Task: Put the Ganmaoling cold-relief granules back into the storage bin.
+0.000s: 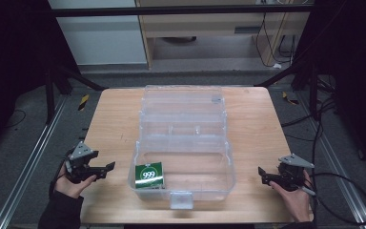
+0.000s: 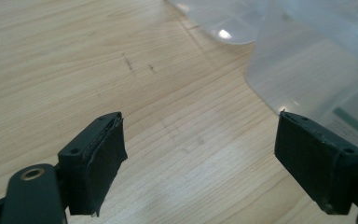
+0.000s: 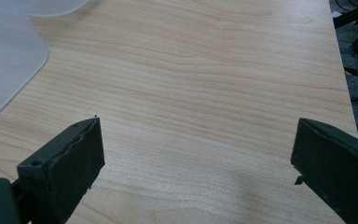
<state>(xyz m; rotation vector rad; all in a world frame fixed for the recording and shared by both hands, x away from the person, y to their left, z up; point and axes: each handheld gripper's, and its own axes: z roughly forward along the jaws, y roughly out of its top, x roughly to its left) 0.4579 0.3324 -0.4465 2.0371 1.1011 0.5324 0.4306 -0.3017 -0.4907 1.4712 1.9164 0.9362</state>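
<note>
Green 999 packet [image 1: 149, 175] lies inside the clear box [image 1: 219, 143], at its near-left corner. We hold both grippers wide-fingered and empty on the table [image 1: 252, 114]; left gripper [image 1: 106, 168] sits nearer the packet than right gripper [image 1: 263, 175].

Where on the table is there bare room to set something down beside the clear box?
Bare wood runs down both sides of the clear box: the left strip between the box and the left gripper, and the right strip between the box and the right gripper. The table's middle is crowded by the box, which holds a green packet at its front left.
</note>
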